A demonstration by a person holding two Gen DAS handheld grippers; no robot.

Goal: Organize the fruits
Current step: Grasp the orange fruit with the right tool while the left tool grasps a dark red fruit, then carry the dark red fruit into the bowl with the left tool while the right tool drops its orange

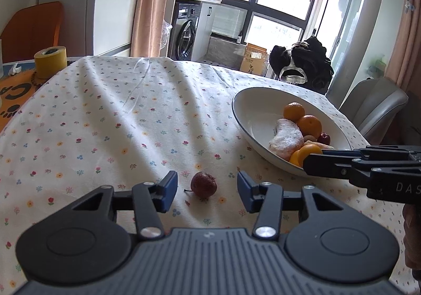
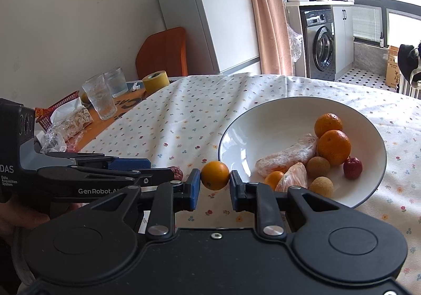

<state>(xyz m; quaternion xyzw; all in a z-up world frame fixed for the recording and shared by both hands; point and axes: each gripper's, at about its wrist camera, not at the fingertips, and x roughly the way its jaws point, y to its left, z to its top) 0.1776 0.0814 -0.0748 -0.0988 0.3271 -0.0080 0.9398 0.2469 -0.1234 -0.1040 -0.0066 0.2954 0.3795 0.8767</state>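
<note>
The right gripper is clenched on a small orange, carried just short of the near rim of the white bowl, so this fruit's transfer is mid-way, I judge. It next needs carrying over the rim and releasing among the fruit inside. Left of the bowl, the left gripper stands released around 1 dark red fruit on the tablecloth, ready to close.

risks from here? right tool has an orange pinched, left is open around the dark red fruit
1. The small orange is round and held only by the right tool at its sides, just short of the bowl rim; a slip would likely send it rolling across the tablecloth.
2. The bowl's near side is crowded; a drop there may knock the loose pieces.
3. The left tool straddles the dark red fruit; closing off-centre could squirt it away.
</note>
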